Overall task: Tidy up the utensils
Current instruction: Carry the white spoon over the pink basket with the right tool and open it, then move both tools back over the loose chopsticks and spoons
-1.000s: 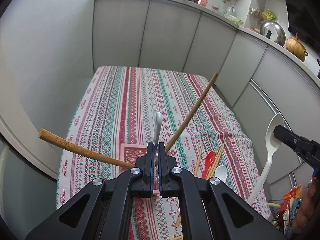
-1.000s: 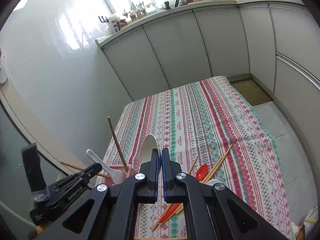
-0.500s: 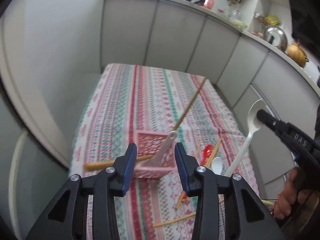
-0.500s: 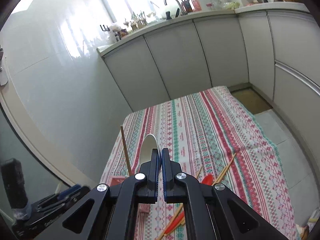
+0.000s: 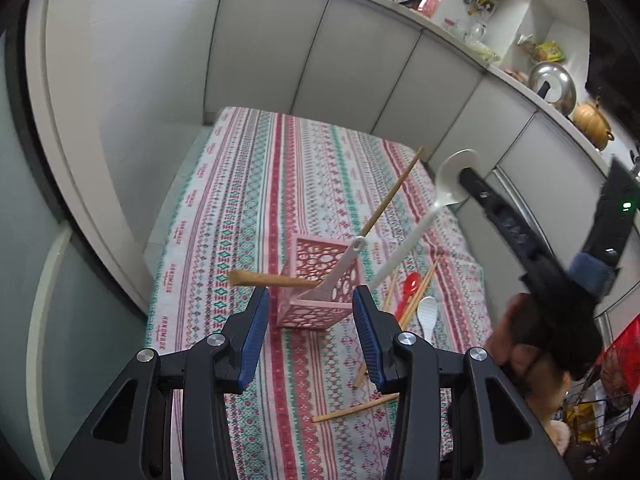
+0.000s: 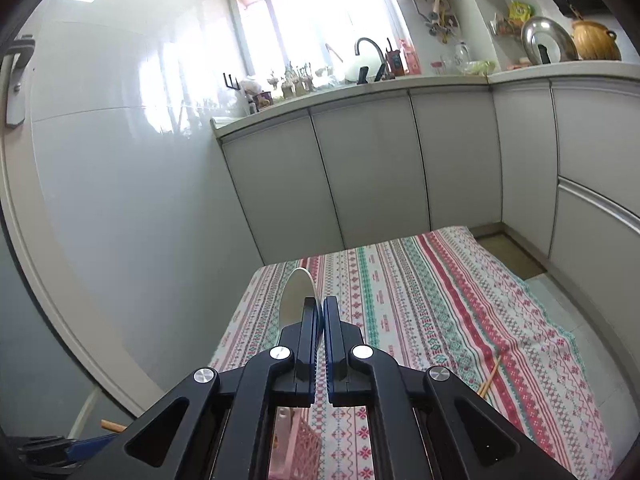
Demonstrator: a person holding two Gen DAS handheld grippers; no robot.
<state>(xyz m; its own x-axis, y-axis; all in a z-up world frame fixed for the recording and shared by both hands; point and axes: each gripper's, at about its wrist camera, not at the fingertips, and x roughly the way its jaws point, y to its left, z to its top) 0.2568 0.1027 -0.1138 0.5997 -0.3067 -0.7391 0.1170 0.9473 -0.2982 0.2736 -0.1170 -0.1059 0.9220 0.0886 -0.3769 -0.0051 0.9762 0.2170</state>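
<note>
Looking down the left view, the left gripper (image 5: 310,306) gapes empty over the pink basket (image 5: 316,280), the white spoon (image 5: 412,236) slanting handle-down toward it, while the right view shows the right gripper (image 6: 319,312) clamped on its bowl.

Perforated pink plastic basket (image 5: 320,280) (glossy), woven tablecloth (image 5: 256,184)

The left gripper (image 5: 310,320) hangs above the pink basket (image 5: 320,280) with its jaws wide apart. The right gripper (image 6: 322,312) is up high, pinching a white spoon (image 6: 296,292).
</note>
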